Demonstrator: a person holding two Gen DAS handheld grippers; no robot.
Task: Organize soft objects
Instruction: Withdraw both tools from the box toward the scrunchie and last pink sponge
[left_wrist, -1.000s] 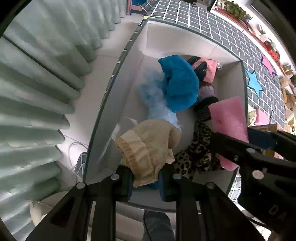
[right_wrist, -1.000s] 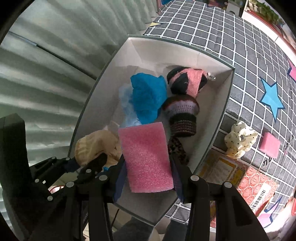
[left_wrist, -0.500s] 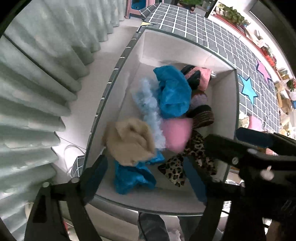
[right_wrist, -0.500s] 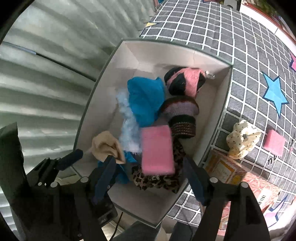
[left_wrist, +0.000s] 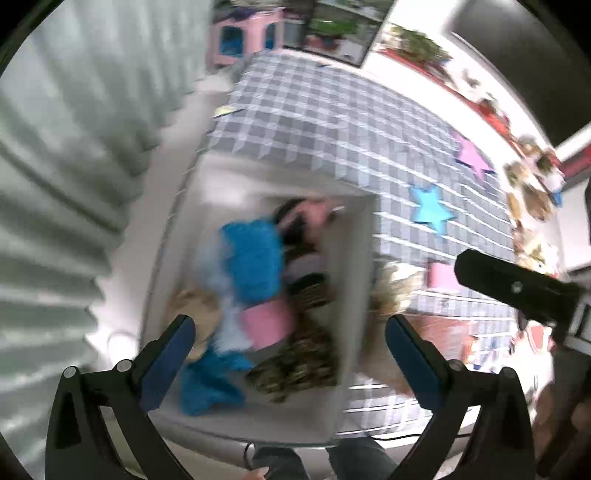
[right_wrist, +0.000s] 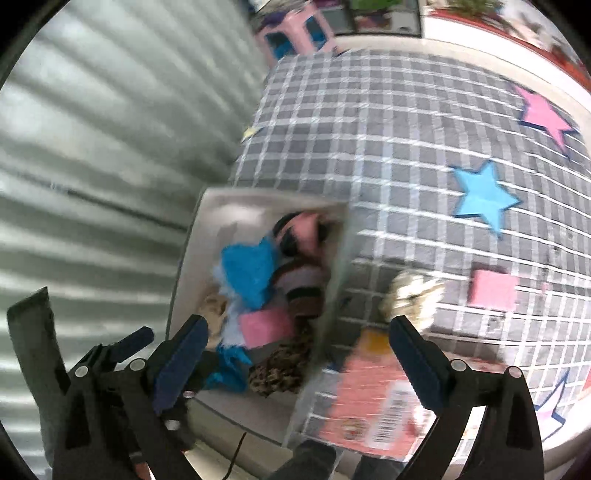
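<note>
Both grippers (left_wrist: 288, 338) (right_wrist: 297, 338) wide-jawed above box (left_wrist: 351, 295).

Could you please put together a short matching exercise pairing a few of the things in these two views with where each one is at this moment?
Things:
1. pink sponge
2. cream scrunchie
3. pink square pad
4. right tool

Places or states:
A. on the checked mat, right of the scrunchie
B. inside the white box, among the other soft items
C. open, holding nothing
D. on the checked mat, just outside the box's right wall

Pairs: 1-B, 2-D, 3-A, 4-C
</note>
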